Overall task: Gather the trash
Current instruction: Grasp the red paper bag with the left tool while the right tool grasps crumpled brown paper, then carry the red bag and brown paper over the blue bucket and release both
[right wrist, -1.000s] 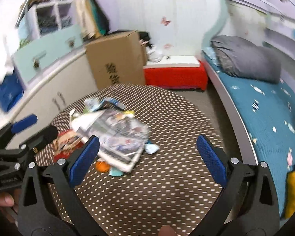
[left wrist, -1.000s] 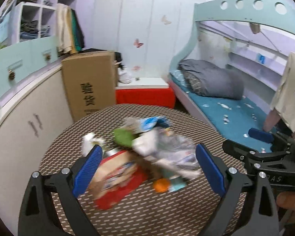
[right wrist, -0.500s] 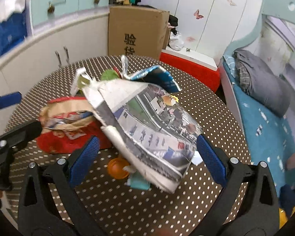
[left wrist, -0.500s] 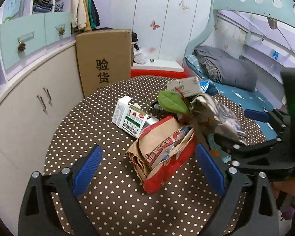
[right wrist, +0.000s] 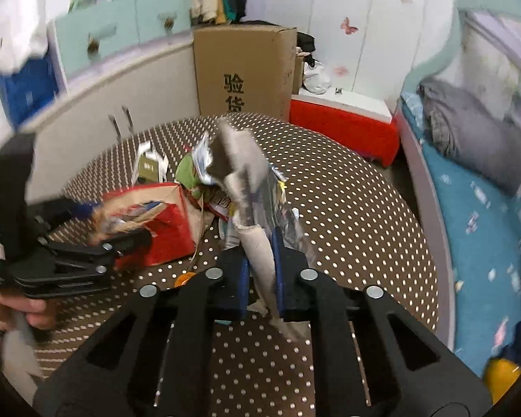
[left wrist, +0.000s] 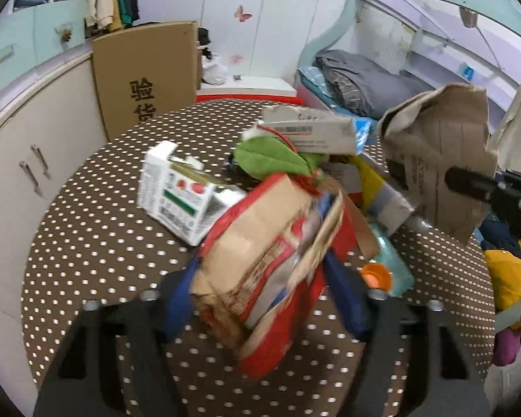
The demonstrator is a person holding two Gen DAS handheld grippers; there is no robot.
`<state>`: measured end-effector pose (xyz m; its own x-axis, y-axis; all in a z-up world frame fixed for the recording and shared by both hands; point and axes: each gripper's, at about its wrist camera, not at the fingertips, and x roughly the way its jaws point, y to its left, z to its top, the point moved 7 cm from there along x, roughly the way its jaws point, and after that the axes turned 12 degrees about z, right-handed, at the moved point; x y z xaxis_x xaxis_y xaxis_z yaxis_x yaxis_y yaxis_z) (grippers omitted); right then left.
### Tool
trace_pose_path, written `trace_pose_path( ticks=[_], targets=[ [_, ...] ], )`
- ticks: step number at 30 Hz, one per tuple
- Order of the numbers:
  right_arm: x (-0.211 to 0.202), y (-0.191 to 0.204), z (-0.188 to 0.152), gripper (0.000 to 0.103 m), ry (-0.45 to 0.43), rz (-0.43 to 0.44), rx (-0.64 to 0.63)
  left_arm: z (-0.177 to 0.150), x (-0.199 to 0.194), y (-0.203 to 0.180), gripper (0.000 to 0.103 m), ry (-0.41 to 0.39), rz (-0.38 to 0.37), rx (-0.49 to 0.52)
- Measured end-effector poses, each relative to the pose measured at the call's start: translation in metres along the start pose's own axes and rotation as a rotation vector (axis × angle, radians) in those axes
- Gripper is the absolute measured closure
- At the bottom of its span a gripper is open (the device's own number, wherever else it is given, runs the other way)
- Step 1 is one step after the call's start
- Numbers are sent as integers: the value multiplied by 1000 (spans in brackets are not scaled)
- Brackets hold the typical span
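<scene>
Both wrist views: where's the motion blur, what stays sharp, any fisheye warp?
Left wrist: the red-and-brown paper bag and the left gripper closing around it smear; the cardboard box stays fairly crisp. Right wrist: the newspaper pinched in the right gripper blurs, as does the frame's left edge. Both: the dotted table edge bows, corners vignette black.

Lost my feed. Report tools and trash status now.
Right tool shut on crumpled paper. Left tool closing around red-and-brown paper bag. White carton, green leaf, orange cap on dotted table.
</scene>
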<state>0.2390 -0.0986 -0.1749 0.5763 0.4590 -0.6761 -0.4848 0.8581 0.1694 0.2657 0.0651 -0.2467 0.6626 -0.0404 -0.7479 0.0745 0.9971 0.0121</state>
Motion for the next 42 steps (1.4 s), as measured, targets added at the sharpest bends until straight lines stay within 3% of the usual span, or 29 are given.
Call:
trace_pose_path(
  ticks=[4,14,24,34,42],
  targets=[
    [-21,-19,-1,95,-47,57,90,-2,-5,-14,49,-4,11,6],
    [-53,-33,-5,96,-113,90,144,-10,-37,-30,51,-35,38,-47],
    [-95,-61,-3,96,-206,117,192,21,-91,-46,51,-140,40,-72],
    [-153,-129,-1,96,-309,39,267,76,-112,-138,51,-212,-90,-6],
    [-167,-227,-46,96,-288,-58,451,97,-95,-223,51,-189,-187,58]
  ],
)
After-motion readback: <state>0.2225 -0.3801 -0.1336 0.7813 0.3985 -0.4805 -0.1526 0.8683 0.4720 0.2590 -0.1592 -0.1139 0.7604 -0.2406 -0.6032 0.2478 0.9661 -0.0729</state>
